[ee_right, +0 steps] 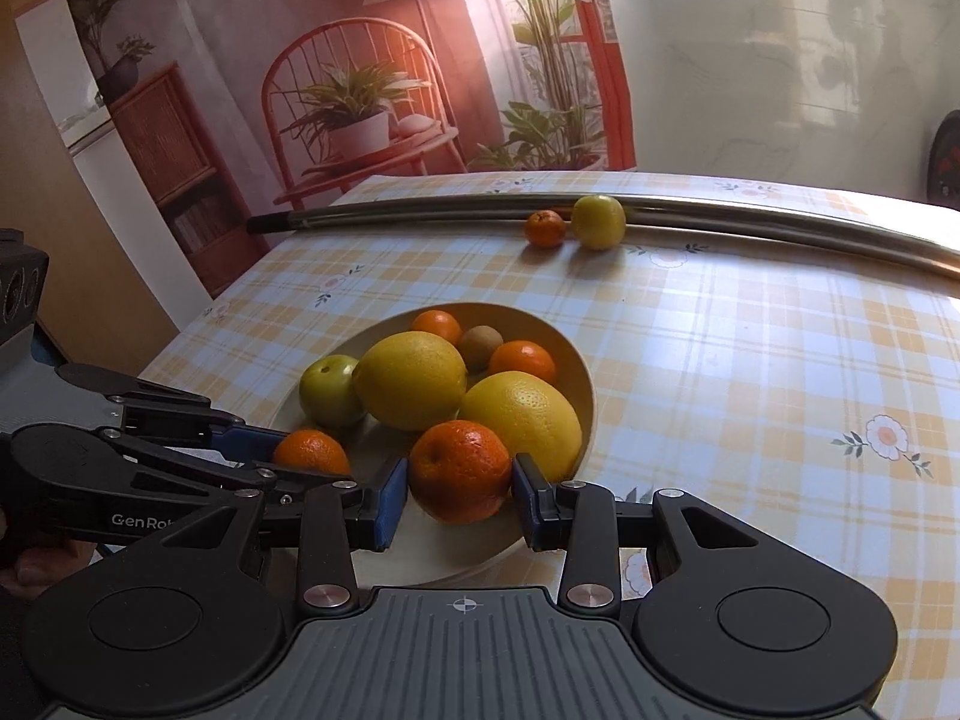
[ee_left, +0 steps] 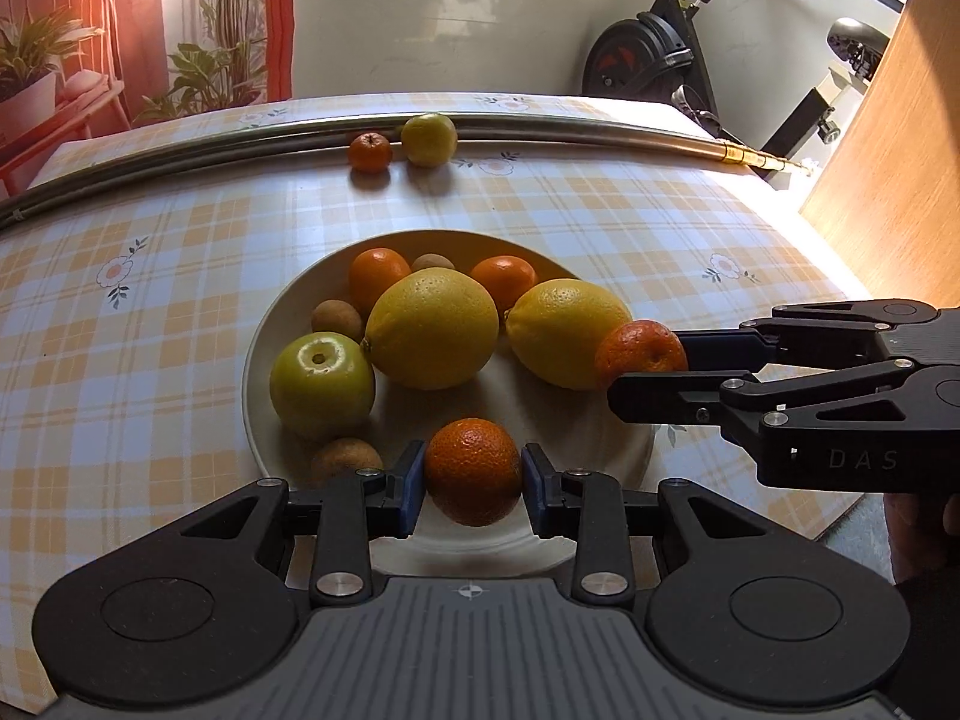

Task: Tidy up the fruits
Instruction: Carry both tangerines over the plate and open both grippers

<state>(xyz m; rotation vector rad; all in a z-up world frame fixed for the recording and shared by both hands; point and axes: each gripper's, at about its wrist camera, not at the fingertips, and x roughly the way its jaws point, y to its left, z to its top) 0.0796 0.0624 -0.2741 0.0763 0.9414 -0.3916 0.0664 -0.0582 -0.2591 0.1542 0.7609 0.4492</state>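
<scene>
A cream plate (ee_left: 252,378) on the checked tablecloth holds two big yellow citrus fruits (ee_left: 432,329), a green apple (ee_left: 321,384), small mandarins and brown kiwis. My left gripper (ee_left: 473,480) is shut on a mandarin (ee_left: 473,462) over the plate's near edge. My right gripper (ee_right: 460,495) is shut on another mandarin (ee_right: 459,468) at the plate's right side, next to a yellow citrus fruit (ee_right: 522,414). Each gripper shows in the other's view: the right gripper (ee_left: 645,369) from the right, the left gripper (ee_right: 288,457) from the left.
A loose mandarin (ee_left: 370,152) and a yellow-green fruit (ee_left: 428,139) rest against a long metal rod (ee_left: 600,135) at the table's far side. An exercise bike (ee_left: 654,54) stands beyond the table, with a wooden panel (ee_left: 888,192) to the right.
</scene>
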